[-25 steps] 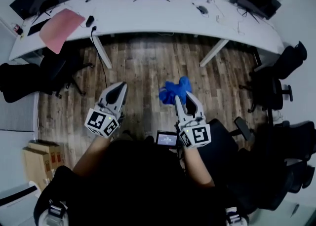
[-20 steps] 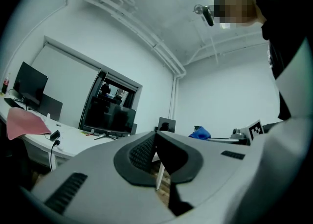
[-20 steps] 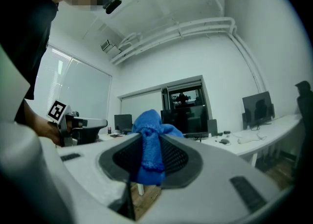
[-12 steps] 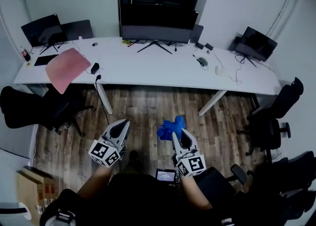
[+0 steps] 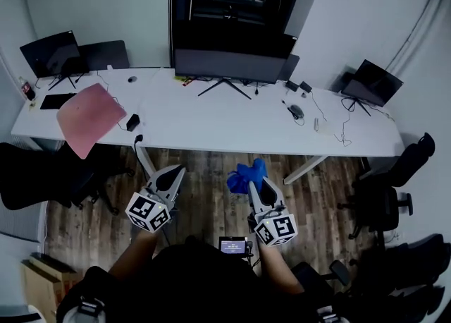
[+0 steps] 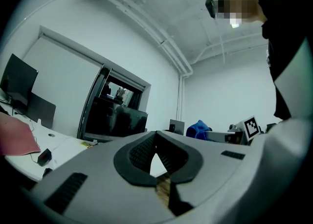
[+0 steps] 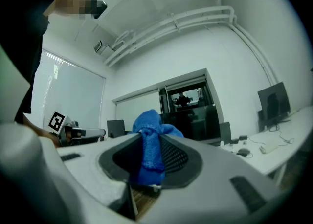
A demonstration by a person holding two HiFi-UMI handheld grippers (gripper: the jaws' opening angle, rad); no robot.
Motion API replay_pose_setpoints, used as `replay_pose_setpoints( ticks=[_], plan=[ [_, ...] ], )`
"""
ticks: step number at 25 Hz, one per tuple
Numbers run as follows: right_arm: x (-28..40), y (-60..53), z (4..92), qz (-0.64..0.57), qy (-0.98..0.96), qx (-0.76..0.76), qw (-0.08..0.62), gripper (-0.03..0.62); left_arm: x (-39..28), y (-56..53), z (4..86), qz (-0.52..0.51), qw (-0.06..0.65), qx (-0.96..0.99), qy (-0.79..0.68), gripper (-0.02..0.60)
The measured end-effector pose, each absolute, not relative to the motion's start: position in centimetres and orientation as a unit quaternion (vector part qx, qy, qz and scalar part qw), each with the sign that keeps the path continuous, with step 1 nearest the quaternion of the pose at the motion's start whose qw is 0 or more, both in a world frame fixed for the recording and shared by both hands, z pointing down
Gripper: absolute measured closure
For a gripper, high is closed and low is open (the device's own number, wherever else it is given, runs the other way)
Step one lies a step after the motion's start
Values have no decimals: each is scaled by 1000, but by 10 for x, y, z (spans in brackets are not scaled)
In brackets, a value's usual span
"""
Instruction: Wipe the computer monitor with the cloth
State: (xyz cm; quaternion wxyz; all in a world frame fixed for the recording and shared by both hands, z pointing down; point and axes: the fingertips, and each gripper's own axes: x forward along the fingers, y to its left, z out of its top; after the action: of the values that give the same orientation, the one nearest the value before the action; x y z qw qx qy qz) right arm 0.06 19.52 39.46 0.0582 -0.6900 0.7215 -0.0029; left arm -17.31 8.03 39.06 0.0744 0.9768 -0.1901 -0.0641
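A wide dark monitor [image 5: 232, 65] stands on a long white desk [image 5: 211, 124] against the far wall; it also shows as a dark screen [image 6: 115, 120] in the left gripper view. A bunched blue cloth [image 5: 244, 175] sticks out of my right gripper [image 5: 258, 187], which is shut on it; in the right gripper view the cloth [image 7: 149, 145] is pinched between the jaws. My left gripper [image 5: 171, 177] is shut with nothing in it, jaw tips touching [image 6: 155, 142]. Both grippers hang over the wooden floor, well short of the desk.
Smaller monitors stand at the desk's left end [image 5: 48, 53] and right end [image 5: 372, 82]. A pink sheet [image 5: 88, 118] hangs over the left front edge. A mouse [image 5: 296, 111] and cables lie right of centre. Black office chairs stand at left [image 5: 42, 173] and right [image 5: 384, 194].
The head view has tilted up and nearer the desk, so the central monitor and wall now show fully. Both grippers have stayed shut, the right one keeping the cloth.
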Motion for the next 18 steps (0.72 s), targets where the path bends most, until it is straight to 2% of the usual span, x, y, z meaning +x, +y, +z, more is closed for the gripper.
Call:
replay_pose_setpoints(
  ticks=[9,18],
  plan=[
    [15,86,396,-4,744,-666,53,491,-139,-16,389,-64,79,978,-182,588],
    [89,-39,394,1,776,-627,70,491,-87,-124,390,-71,81,964,-242,588]
  ],
)
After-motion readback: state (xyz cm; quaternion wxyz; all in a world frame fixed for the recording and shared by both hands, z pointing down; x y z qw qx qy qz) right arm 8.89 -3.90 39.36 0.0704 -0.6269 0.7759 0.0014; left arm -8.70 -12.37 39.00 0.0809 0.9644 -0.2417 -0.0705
